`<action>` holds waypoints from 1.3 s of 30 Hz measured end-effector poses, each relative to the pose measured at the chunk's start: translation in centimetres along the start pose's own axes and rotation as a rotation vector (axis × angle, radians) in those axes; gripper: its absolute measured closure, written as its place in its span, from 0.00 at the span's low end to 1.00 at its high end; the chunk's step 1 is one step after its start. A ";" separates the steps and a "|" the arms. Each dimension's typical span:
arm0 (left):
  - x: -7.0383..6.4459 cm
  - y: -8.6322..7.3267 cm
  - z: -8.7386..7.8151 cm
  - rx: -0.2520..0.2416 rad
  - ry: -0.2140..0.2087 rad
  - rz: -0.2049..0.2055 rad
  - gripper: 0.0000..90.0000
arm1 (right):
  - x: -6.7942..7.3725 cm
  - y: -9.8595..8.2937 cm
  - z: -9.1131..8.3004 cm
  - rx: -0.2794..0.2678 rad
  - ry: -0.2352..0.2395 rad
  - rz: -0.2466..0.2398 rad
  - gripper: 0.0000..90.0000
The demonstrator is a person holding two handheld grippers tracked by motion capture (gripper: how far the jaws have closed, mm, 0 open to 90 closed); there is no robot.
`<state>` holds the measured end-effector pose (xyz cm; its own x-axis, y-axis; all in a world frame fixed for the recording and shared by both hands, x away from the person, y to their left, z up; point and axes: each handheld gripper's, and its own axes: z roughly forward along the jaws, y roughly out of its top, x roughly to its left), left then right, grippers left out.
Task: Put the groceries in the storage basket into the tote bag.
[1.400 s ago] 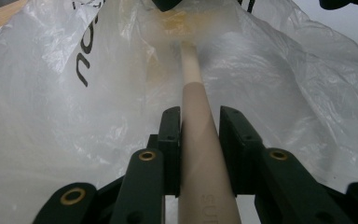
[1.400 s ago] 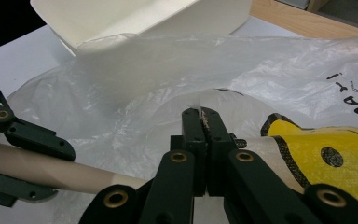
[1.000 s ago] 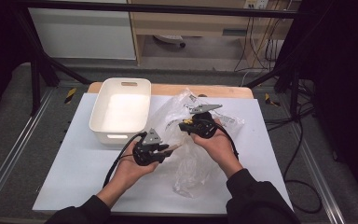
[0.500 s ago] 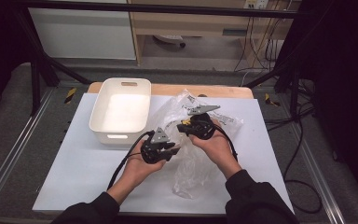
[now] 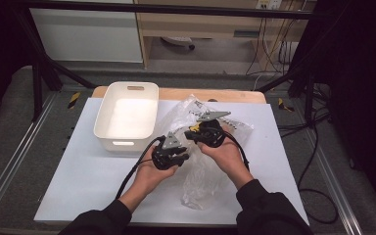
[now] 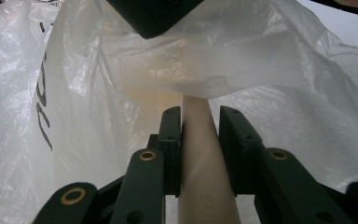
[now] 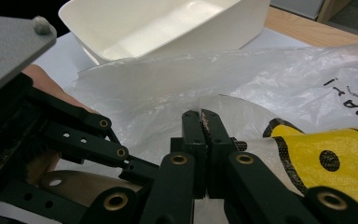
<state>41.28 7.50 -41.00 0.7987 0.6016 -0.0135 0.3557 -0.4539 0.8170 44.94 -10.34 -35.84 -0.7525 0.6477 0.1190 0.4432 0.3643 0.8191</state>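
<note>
A crinkled clear plastic bag (image 5: 205, 171) lies on the white table top, and both grippers work at its near-left side. In the left gripper view, my left gripper (image 6: 198, 121) is shut on a smooth beige rod (image 6: 198, 158) whose far end runs under the bag (image 6: 284, 70). From above, the left gripper (image 5: 176, 147) sits just left of the right gripper (image 5: 193, 132). The right gripper (image 7: 200, 119) is shut on a fold of the bag (image 7: 261, 79). A yellow pack with black dots (image 7: 335, 158) lies inside the bag to its right. The beige rod (image 7: 74, 184) shows beneath the left gripper's black links.
An empty white bin (image 5: 122, 143) stands at the back left of the table, just beyond the bag; its wall (image 7: 205, 37) is close ahead in the right gripper view. Cables trail from both grippers. Bare white table lies at the front left.
The left gripper has moved right and slightly away from the person, closing in beside the right gripper at the bag. The right gripper has barely shifted.
</note>
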 end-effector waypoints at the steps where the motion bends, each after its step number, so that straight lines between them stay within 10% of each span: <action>1: 0.0 0.0 0.1 0.003 0.001 0.002 0.78 | 0.0 0.0 -0.1 0.001 -0.001 0.001 1.00; 39: -0.5 -0.3 2.1 -0.067 0.049 0.001 0.78 | -1.0 1.2 -2.3 -0.012 -0.018 -0.001 1.00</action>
<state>41.82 5.95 -42.46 0.7734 0.6337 0.0142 0.3206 -0.4104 0.8537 45.11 -12.09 -33.71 -0.7442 0.6592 0.1080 0.4362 0.3571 0.8259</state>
